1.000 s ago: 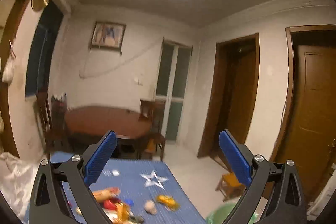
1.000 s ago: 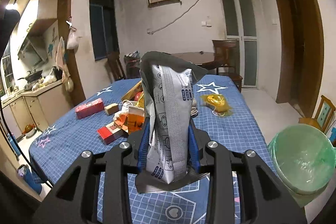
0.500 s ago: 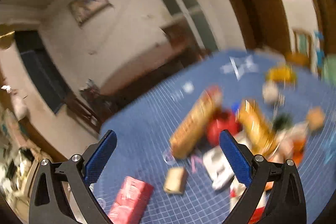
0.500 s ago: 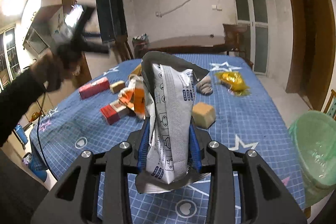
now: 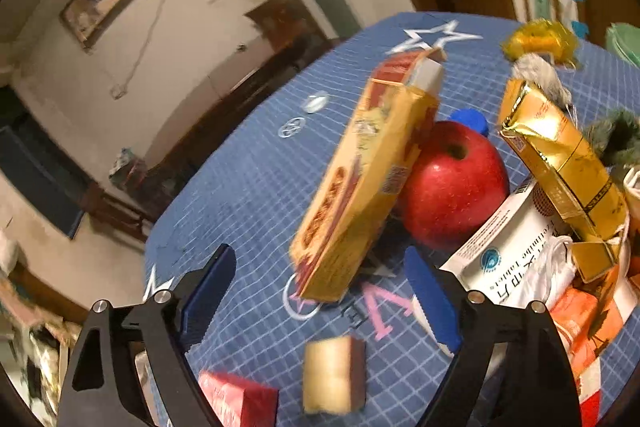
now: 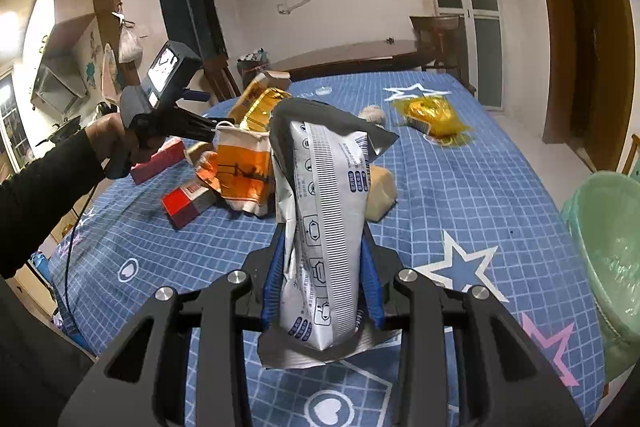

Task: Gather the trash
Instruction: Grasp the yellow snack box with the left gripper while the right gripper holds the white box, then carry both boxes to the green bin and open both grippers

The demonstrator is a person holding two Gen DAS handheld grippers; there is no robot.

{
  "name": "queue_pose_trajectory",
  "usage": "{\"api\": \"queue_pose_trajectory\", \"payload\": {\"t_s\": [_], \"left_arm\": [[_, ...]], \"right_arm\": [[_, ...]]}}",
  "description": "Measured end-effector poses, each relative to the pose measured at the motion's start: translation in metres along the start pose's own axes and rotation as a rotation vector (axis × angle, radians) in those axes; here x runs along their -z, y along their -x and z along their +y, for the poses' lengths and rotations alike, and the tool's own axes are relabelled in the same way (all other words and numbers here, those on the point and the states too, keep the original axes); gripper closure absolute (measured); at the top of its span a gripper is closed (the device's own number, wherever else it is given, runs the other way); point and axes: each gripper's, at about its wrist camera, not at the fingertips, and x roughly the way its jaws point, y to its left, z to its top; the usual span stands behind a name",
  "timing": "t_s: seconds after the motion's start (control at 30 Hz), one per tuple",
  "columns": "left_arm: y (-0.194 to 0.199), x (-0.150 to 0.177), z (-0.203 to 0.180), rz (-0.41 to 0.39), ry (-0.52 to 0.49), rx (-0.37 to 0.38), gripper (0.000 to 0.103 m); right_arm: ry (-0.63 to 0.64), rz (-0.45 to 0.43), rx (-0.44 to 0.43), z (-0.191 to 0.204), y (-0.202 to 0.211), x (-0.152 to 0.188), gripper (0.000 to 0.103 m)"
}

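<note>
- Right gripper [image 6: 323, 277] clenched on a silver-and-white printed foil wrapper [image 6: 324, 223], pinched upright between both blue pads, top flap above the fingertips, crumpled end below.
- Held over the near part of the blue star-patterned tablecloth [image 6: 480, 183], with the pale green lined bin [image 6: 608, 247] off to the right.
- Left gripper [image 5: 320, 291] released (jaws just been closing a little), nothing between the pads.
- Tall yellow-and-red cardboard box [image 5: 360, 183] just beyond the fingertips, leaning against a red apple [image 5: 456, 187]; small tan block [image 5: 334, 373] near, between the fingers.

Dim warm indoor light — fisheye-bent edges, motion blur in left view.
</note>
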Motion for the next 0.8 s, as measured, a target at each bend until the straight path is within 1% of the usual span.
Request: {"api": "queue_pose_trajectory", "payload": {"t_s": [0.07, 0.13, 0.17, 0.2, 0.23, 0.27, 0.33, 0.37, 0.47, 0.57, 0.63, 0.67, 0.7, 0.8], "left_arm": [[-0.014, -0.003, 0.000, 0.020, -0.027, 0.007, 0.017], [-0.025, -0.011, 0.000, 0.030, -0.018, 0.006, 0.017], [-0.031, -0.012, 0.003, 0.035, -0.007, 0.010, 0.020], [-0.038, -0.014, 0.006, 0.041, 0.009, 0.019, 0.034], [-0.043, -0.015, 0.009, 0.058, 0.025, 0.038, 0.043], [-0.046, -0.013, 0.008, 0.072, 0.034, 0.054, 0.061], [-0.047, -0.011, 0.003, 0.072, 0.030, 0.010, 0.064], [-0.044, -0.011, 0.000, 0.074, 0.034, 0.003, 0.065], [-0.030, -0.008, 0.009, 0.062, 0.093, 0.010, 0.071], [-0.005, -0.005, 0.025, 0.049, 0.161, -0.034, 0.073], [0.024, 0.000, 0.036, 0.048, 0.235, -0.053, 0.073], [0.037, 0.001, 0.035, 0.045, 0.257, -0.054, 0.073], [0.057, 0.004, 0.032, 0.033, 0.283, -0.051, 0.073], [0.110, 0.009, 0.014, -0.016, 0.321, -0.028, 0.073]], "right_arm": [[-0.007, 0.002, 0.003, -0.002, -0.002, -0.001, 0.069], [-0.009, 0.003, 0.009, -0.004, -0.003, -0.001, 0.069], [-0.010, 0.003, 0.012, -0.005, -0.003, -0.001, 0.069], [-0.010, 0.001, 0.016, -0.005, -0.003, -0.001, 0.069], [-0.010, -0.002, 0.019, -0.006, -0.002, -0.001, 0.069], [-0.011, -0.005, 0.022, -0.007, -0.002, -0.001, 0.071], [-0.010, -0.014, 0.030, -0.008, -0.001, -0.002, 0.071], [-0.003, -0.018, 0.036, -0.008, 0.000, -0.002, 0.071], [0.022, -0.032, 0.046, -0.005, 0.002, -0.006, 0.072], [0.033, -0.056, 0.044, -0.005, 0.006, -0.014, 0.072], [0.039, -0.072, 0.037, -0.005, 0.009, -0.022, 0.072], [0.042, -0.079, 0.033, -0.004, 0.010, -0.025, 0.072], [0.046, -0.086, 0.028, -0.004, 0.011, -0.029, 0.072], [0.056, -0.102, 0.023, -0.001, 0.014, -0.038, 0.072]]}}
